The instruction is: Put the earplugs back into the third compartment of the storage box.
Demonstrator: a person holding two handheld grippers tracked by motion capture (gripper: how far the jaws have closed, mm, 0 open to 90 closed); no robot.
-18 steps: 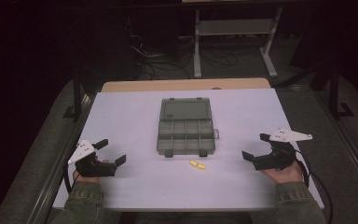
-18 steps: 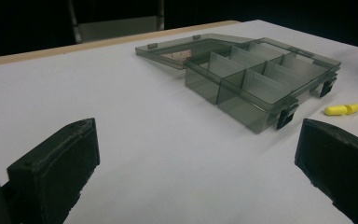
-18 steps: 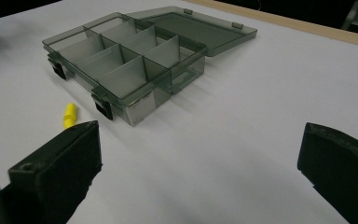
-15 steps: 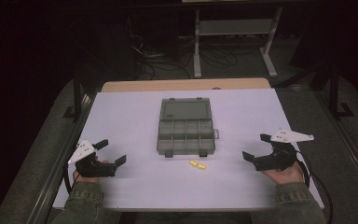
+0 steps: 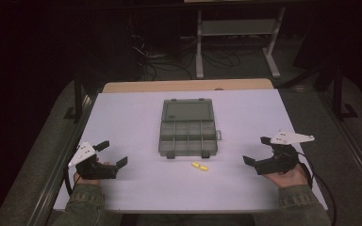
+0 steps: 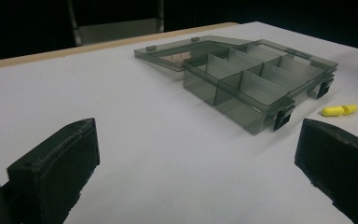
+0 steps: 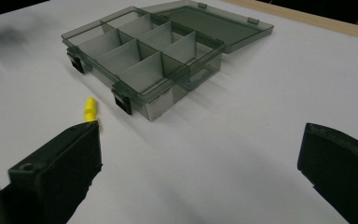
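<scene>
A smoky grey plastic organizer box (image 5: 187, 139) lies open in the middle of the white table (image 5: 136, 117). Its lid (image 5: 187, 111) is folded flat behind it and its several compartments look empty. A small yellow piece (image 5: 199, 166) lies just in front of the box. My left gripper (image 5: 113, 154) rests open at the front left, holding nothing. My right gripper (image 5: 256, 150) rests open at the front right, also holding nothing. In the left gripper view the box (image 6: 256, 79) and yellow piece (image 6: 339, 110) lie ahead to the right. The right gripper view has the box (image 7: 144, 51) ahead and the yellow piece (image 7: 91, 108) by the left jaw.
A wooden strip (image 5: 188, 85) borders the table's far edge. Metal rails (image 5: 61, 160) run along both sides. Behind the table, on the dark floor, stand a metal stand (image 5: 238, 33) and cables. Bare tabletop lies between each gripper and the box.
</scene>
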